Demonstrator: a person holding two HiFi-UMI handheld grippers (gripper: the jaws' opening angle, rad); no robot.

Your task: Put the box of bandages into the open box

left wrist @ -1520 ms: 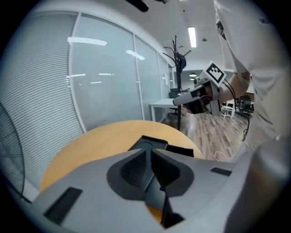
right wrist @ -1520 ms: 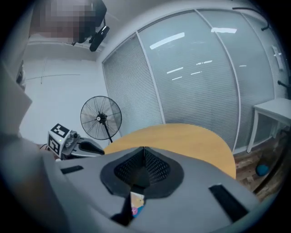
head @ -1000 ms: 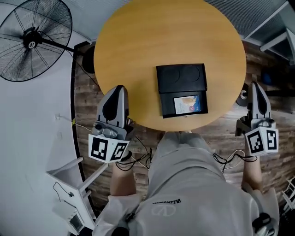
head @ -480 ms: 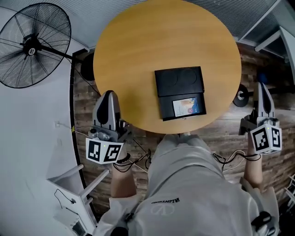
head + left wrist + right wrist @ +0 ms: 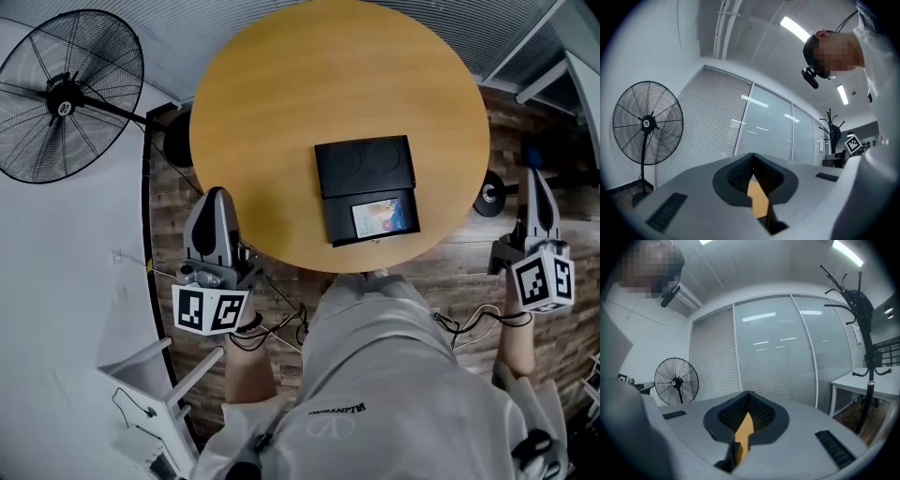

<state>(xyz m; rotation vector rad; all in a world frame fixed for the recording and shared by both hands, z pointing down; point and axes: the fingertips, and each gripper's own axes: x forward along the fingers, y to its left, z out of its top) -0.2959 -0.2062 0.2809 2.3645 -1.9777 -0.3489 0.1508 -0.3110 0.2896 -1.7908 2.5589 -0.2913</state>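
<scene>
An open black box (image 5: pixel 366 190) lies on the round wooden table (image 5: pixel 281 112), near its front edge. The box of bandages (image 5: pixel 384 217), light with a blue picture, lies flat inside the box's near half. The raised lid (image 5: pixel 366 166) forms the far half. My left gripper (image 5: pixel 217 193) hangs at the table's left front rim, jaws together and empty. My right gripper (image 5: pixel 535 174) is off the table's right side over the floor, also shut on nothing. In the left gripper view the left gripper (image 5: pixel 752 157) points up at the room. In the right gripper view the right gripper (image 5: pixel 748 395) does the same.
A black standing fan (image 5: pixel 66 92) is at the far left, also seen as the fan (image 5: pixel 676 380) in the right gripper view. A white frame (image 5: pixel 155 370) stands at the lower left. Cables trail by the person's lap. A coat rack (image 5: pixel 862 333) and a white desk (image 5: pixel 876 380) stand to the right.
Both grippers have drawn back a little from the table toward the person, the left one sliding leftward off the rim. The black box and the bandage box have not moved.
</scene>
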